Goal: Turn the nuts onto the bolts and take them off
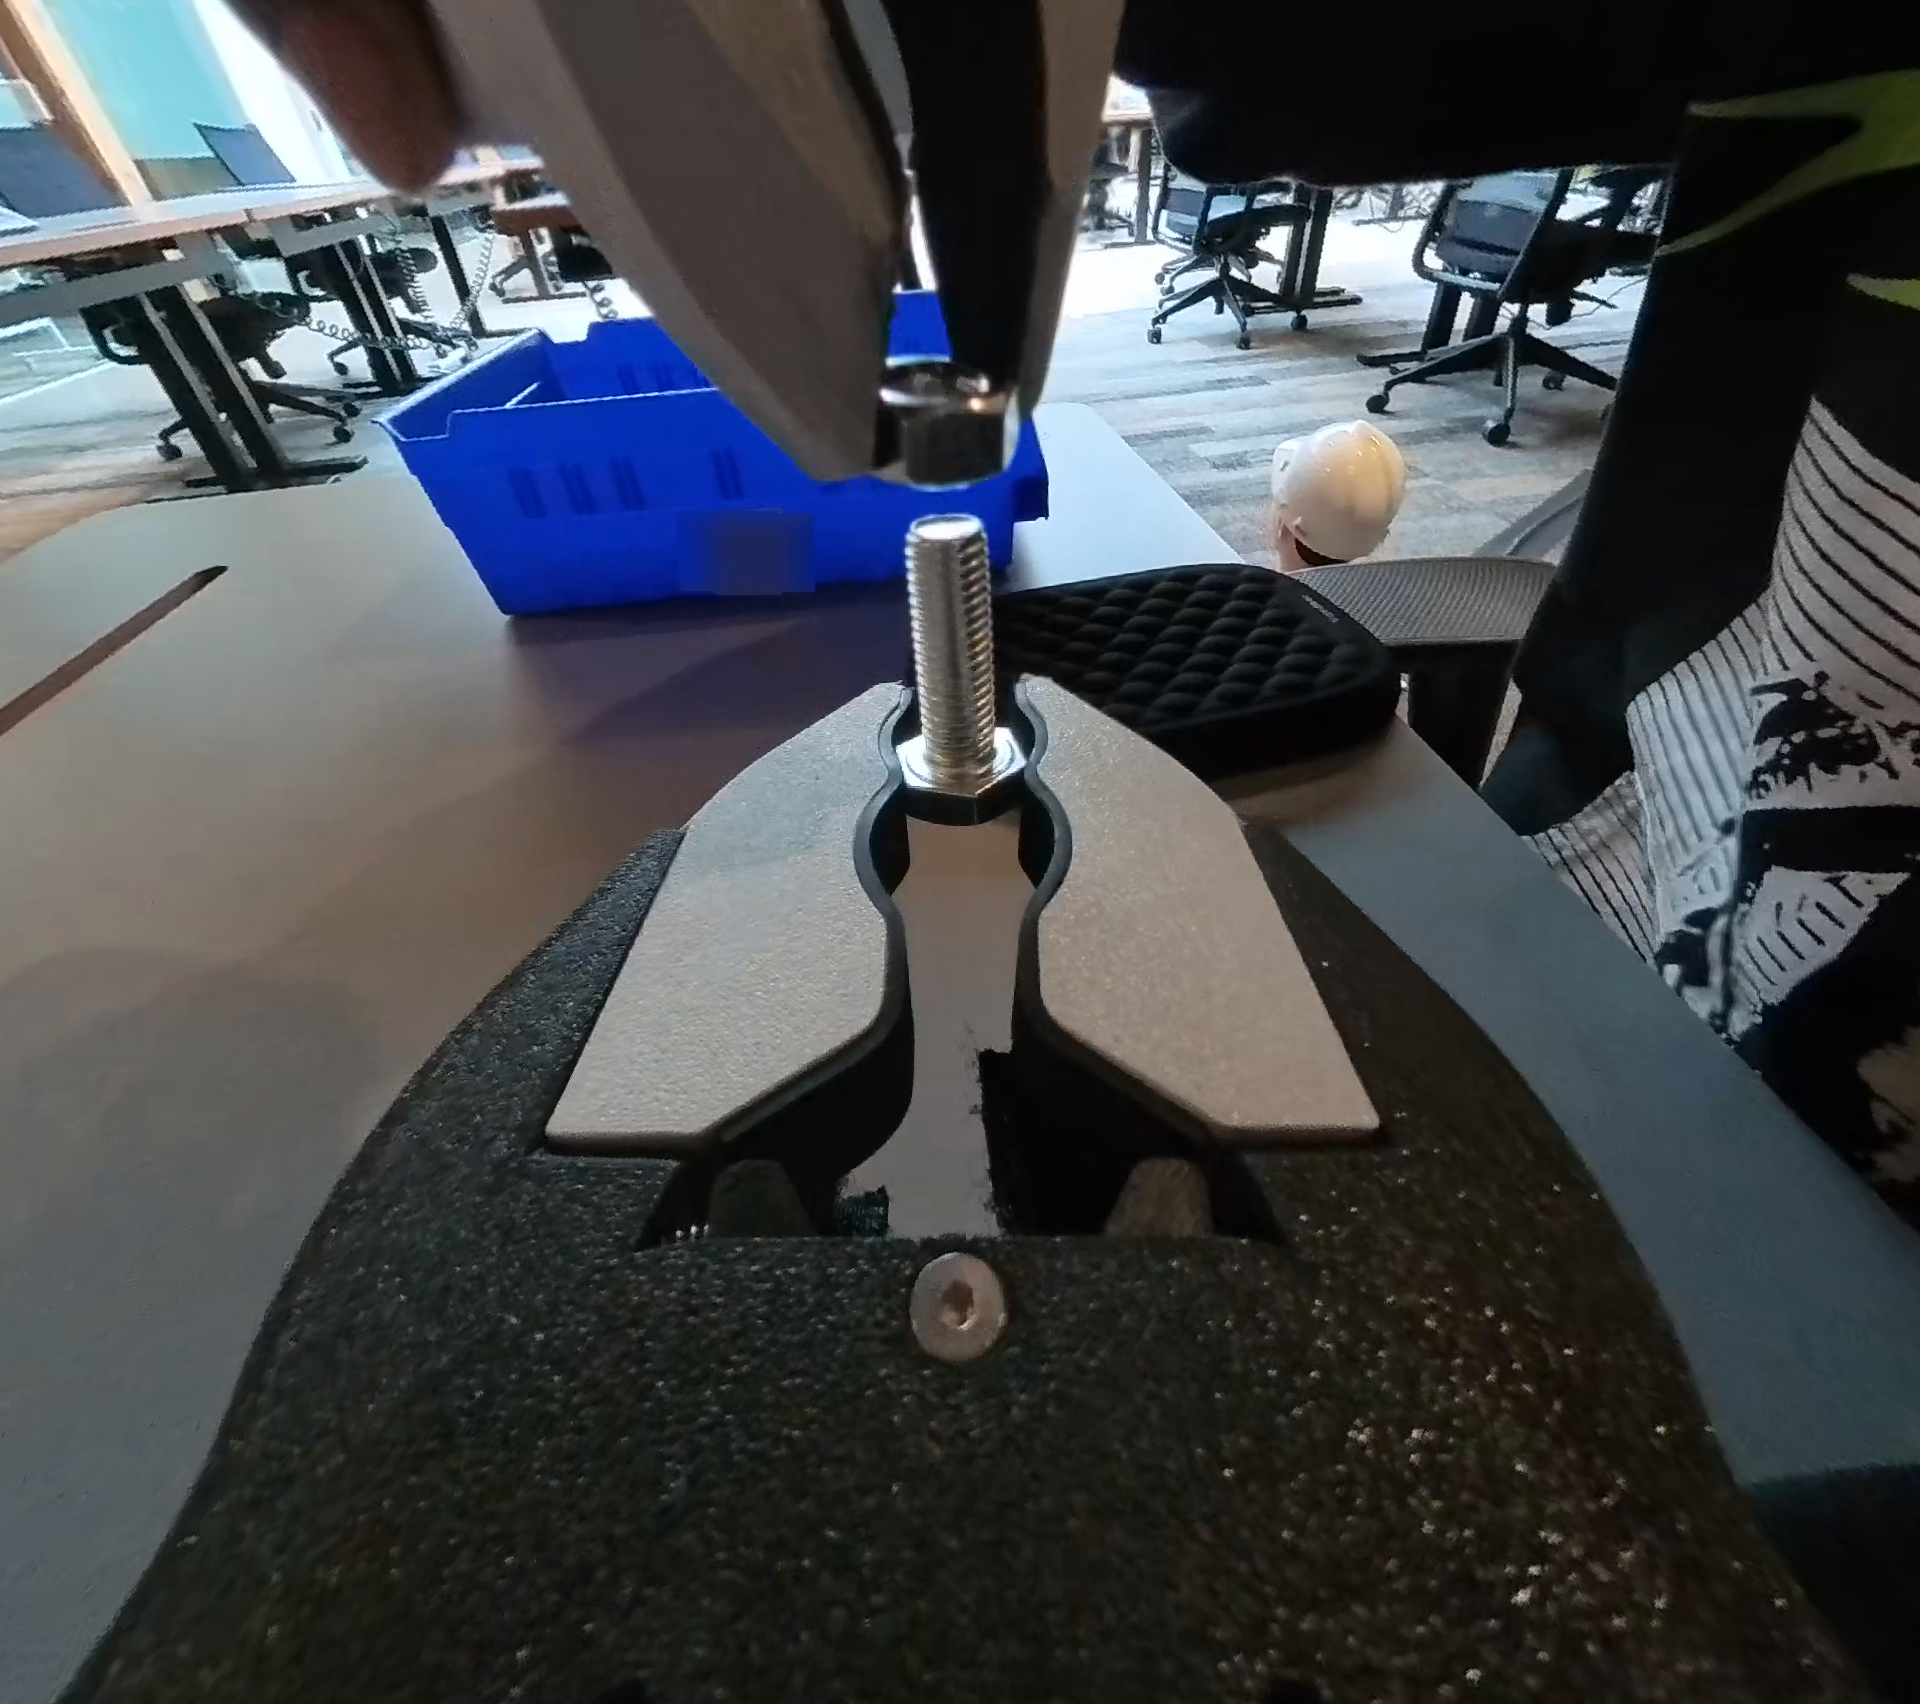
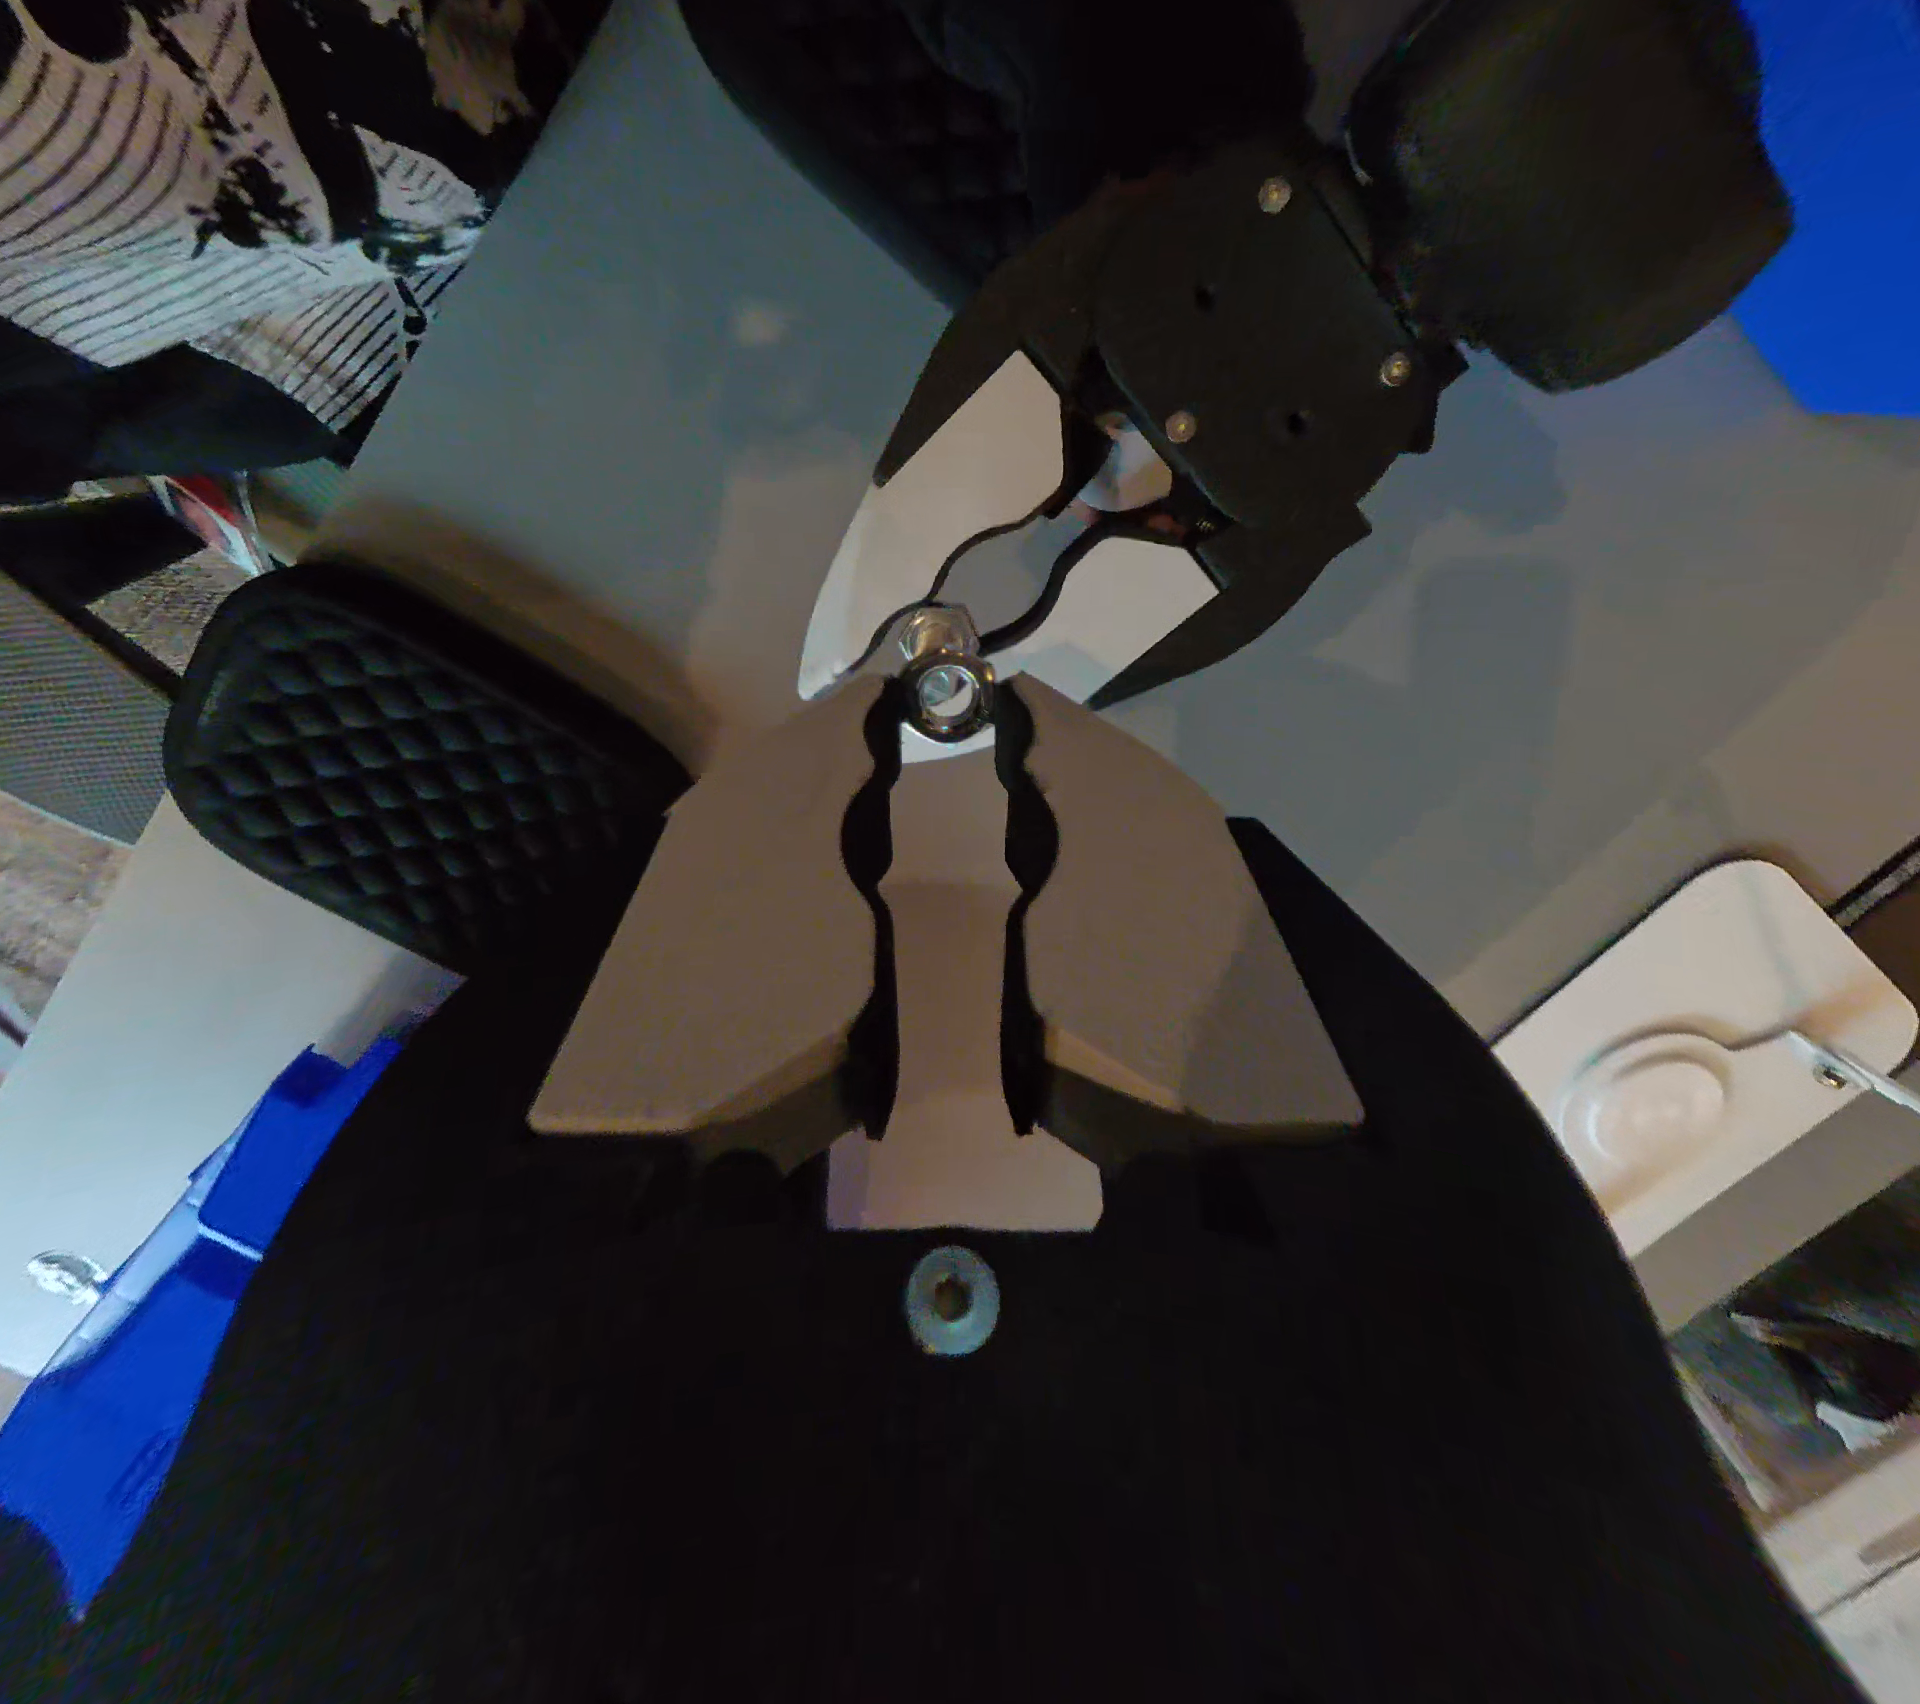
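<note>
right gripper (image 2: pixel 948 704): fingers pinch silver nut (image 2: pixel 945 700) at tips | left gripper (image 2: pixel 940 628): beyond, gripping bolt (image 2: pixel 932 628) just past the nut | grey tabletop (image 2: pixel 644 407) below | blue bin (image 2: pixel 197 1239) lower left

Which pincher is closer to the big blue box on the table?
Right. The right gripper pinches the nut directly in front of the blue bin. The left gripper holds the bolt upright, farther back from the bin, toward the table's near side.

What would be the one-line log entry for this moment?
left gripper: shut on bolt, upright | right gripper: shut on nut | nut above bolt tip, small gap, not threaded | blue bin behind
</note>
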{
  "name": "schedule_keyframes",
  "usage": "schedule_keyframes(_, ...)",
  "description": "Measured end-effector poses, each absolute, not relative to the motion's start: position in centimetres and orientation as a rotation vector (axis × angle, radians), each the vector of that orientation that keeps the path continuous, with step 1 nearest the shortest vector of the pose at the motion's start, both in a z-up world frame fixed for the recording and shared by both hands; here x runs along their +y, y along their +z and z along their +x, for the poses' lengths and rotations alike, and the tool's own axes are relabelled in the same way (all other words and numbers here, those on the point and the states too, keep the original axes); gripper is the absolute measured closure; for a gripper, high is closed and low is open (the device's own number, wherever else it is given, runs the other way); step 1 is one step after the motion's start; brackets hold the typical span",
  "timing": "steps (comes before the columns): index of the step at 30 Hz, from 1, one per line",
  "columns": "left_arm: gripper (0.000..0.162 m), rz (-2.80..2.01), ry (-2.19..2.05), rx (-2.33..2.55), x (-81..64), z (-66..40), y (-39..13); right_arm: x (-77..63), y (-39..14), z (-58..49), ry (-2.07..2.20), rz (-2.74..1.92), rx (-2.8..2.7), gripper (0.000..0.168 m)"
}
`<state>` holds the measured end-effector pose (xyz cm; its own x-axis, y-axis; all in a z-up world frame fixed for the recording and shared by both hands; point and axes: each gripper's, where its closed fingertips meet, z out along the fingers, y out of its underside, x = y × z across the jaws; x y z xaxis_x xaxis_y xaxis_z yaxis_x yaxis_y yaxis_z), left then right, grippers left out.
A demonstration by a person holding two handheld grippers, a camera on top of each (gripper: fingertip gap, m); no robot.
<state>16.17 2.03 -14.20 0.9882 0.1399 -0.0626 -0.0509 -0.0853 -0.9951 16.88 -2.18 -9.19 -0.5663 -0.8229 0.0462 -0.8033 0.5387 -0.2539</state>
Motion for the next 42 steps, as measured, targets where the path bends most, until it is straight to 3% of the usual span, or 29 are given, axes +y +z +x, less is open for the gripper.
schedule_keyframes(1,0.145,-1.645,0.158,-0.068,2.0,16.2,-14.2,-2.1,-9.4,17.0,-0.368,-1.425,2.677,0.152)
schedule_keyframes(34,0.145,-1.611,0.212,-0.179,1.0,14.5,-13.9,-2.6,-10.2,15.3,-0.325,-1.248,2.819,0.151)
schedule_keyframes(42,0.145,-1.592,0.326,-0.277,-0.1,12.8,-13.6,-3.4,-10.0,13.9,-0.343,-0.98,2.988,0.152)
